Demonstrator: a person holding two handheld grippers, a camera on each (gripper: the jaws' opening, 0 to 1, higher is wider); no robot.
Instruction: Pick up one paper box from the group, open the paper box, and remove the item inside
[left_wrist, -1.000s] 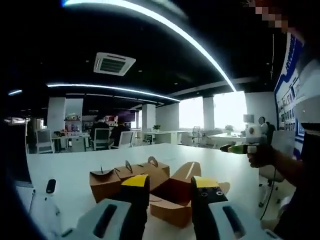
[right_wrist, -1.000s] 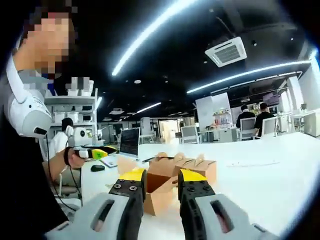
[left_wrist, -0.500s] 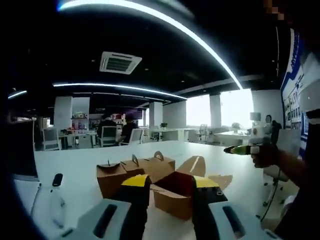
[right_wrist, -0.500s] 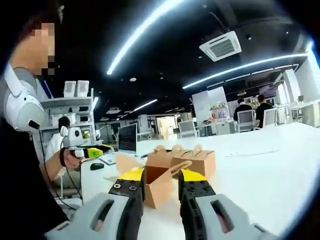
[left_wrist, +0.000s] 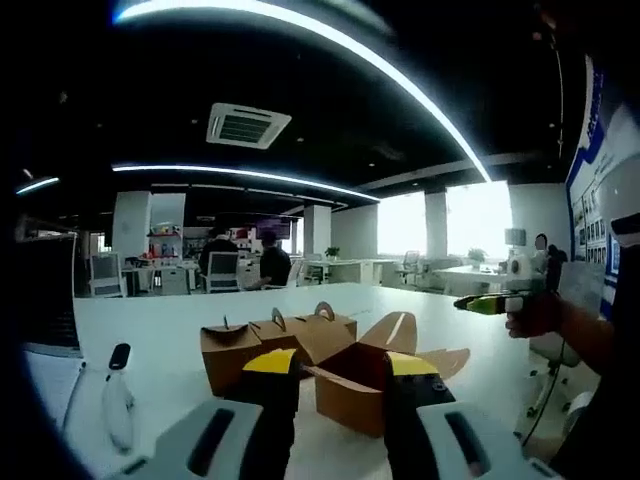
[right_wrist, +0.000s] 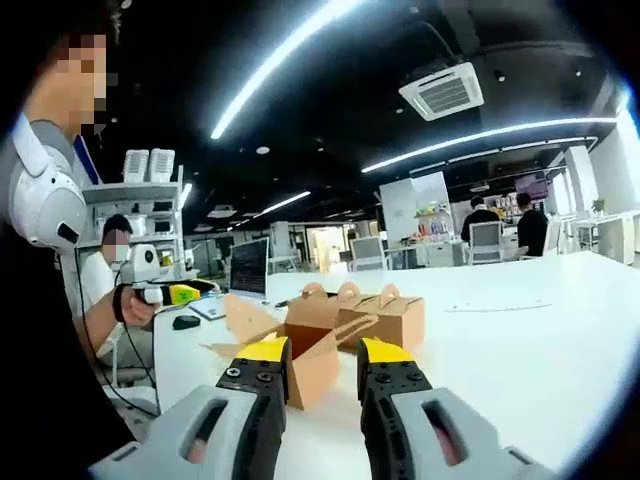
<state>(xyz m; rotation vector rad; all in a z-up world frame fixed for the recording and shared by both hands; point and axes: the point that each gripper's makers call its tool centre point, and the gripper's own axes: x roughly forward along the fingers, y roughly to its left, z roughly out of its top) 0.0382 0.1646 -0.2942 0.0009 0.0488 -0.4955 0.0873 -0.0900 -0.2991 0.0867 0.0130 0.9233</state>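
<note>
Here, the left tongs stand open above a white surface, their yellow-tipped jaws parted and holding nothing. Just ahead of them, partly between the jaw tips in the left gripper view, lies an opened paper box with its flaps spread outward. Behind it and slightly to the left of the left tongs stands a row of closed paper boxes with small looped handles, touching one another. To the right of the left tongs, a hand holds the right tongs level and away from the boxes.

In the right gripper view, the right tongs are likewise open and empty, jaws apart. The opened paper box sits just beyond their tips, and the closed boxes stand directly behind it. To the left of the right tongs, a hand holds the left tongs above the surface edge. A laptop stands farther back on the left.
</note>
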